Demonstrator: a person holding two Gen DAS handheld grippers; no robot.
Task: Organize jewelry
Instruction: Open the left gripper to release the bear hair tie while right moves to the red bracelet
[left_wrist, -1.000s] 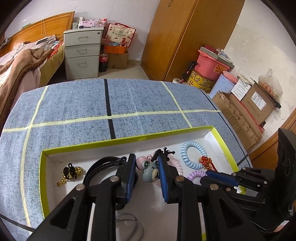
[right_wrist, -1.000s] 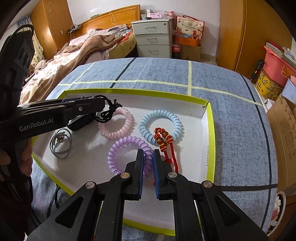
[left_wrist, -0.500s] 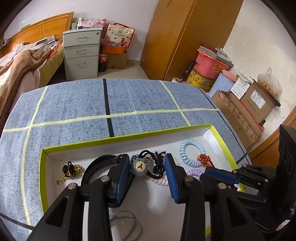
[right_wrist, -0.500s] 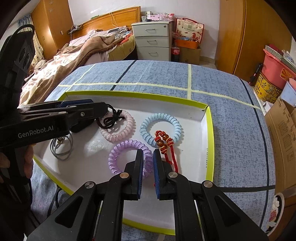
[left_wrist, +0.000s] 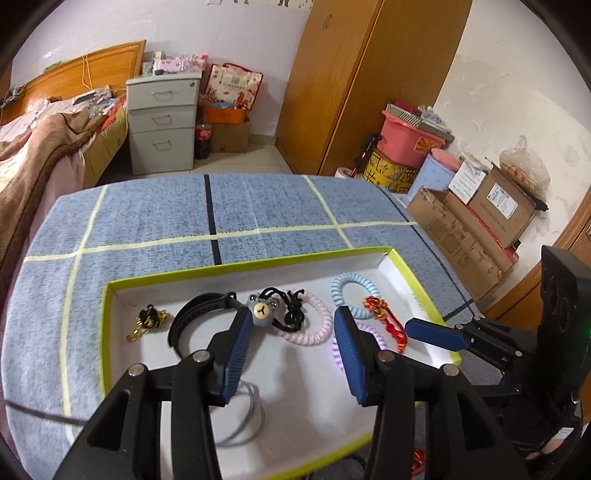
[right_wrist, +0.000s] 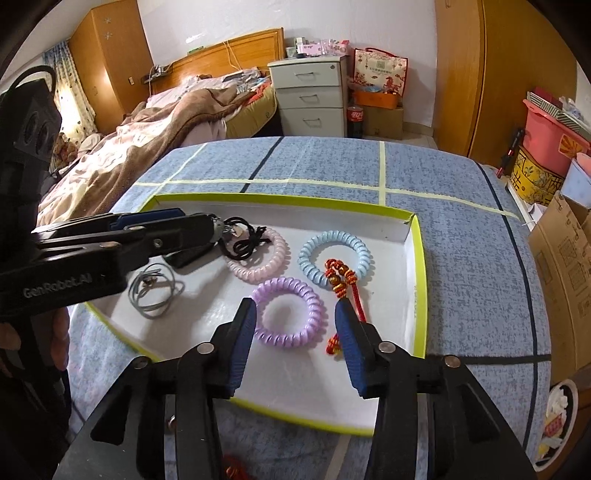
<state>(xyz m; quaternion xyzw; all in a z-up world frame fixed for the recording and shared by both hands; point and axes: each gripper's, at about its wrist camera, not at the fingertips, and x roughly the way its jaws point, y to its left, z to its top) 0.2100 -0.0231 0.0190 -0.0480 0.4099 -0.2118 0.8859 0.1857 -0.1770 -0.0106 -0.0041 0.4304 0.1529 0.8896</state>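
Left wrist view shows the left gripper (left_wrist: 291, 321) with its ribbed blue pads spread wide; its jaws have just been opening and nothing is pressed between them, though a grey bear-head hair tie (left_wrist: 263, 312) with a black elastic cord lies just beyond the left pad. Past it rests a pale pink spiral coil band (left_wrist: 314, 328), partly under the cord. Off to the left of this claw sit a black curved strap (left_wrist: 192, 314) and, further left, a small gold-and-black charm (left_wrist: 147, 321); under the claw lies a thin grey wire loop (left_wrist: 251, 417). Right wrist view shows the right gripper (right_wrist: 295, 317), its jaws likewise just opened and gripping nothing, poised over a glossy lilac spiral coil band (right_wrist: 288, 312). Just ahead and to the right lies a light blue spiral coil band (right_wrist: 334, 258), with a red knotted cord with gold beads (right_wrist: 341, 280) draped across its near rim and running back beside the right pad. Everything sits inside a shallow white cardboard tray (right_wrist: 415, 295) with a lime-green edge. The tray rests on a speckled blue table cover (right_wrist: 472, 258) marked with pale yellow and black tape lines. Beyond it are a bed with a brown blanket (right_wrist: 155, 136), a grey drawer cabinet (right_wrist: 310, 99) and a wooden wardrobe (right_wrist: 480, 74).
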